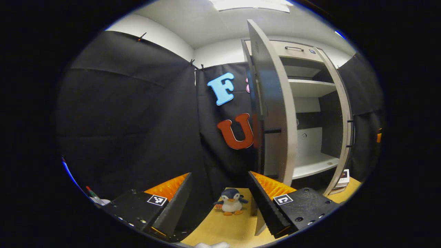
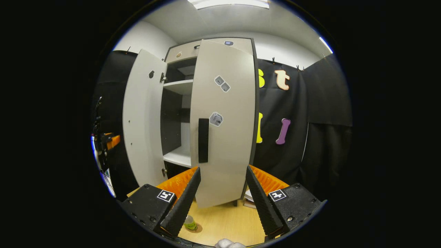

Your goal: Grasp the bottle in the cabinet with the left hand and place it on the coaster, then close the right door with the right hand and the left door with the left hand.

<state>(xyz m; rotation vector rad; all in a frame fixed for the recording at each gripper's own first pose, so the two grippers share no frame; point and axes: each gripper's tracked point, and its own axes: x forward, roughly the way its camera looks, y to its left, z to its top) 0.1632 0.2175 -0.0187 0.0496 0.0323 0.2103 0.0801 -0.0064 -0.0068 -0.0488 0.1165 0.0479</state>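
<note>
- Bottle (image 2: 190, 223) already stands on the coaster (image 2: 197, 228) on the bench (image 2: 224, 220), at 6 o'clock in the right gripper view.
- Right hand-held gripper (image 2: 220, 193) gapes wide, empty, facing the right door (image 2: 224, 120) (nearly shut); left hand-held gripper (image 1: 220, 196) equally wide.
- Risk: a hard shove rebounds the door.

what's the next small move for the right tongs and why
Probably push the right door further shut with the open right tongs: the bottle already seems to sit on the coaster, and this door stands partly open in front of them.

Staged recording booth, black cloth walls (image 1: 131, 113) clipped up under a white ceiling, pale cabinet (image 2: 224, 120) on a wooden table (image 2: 227, 220), toy penguin (image 1: 230, 202), probably a lab mock-up.
</note>
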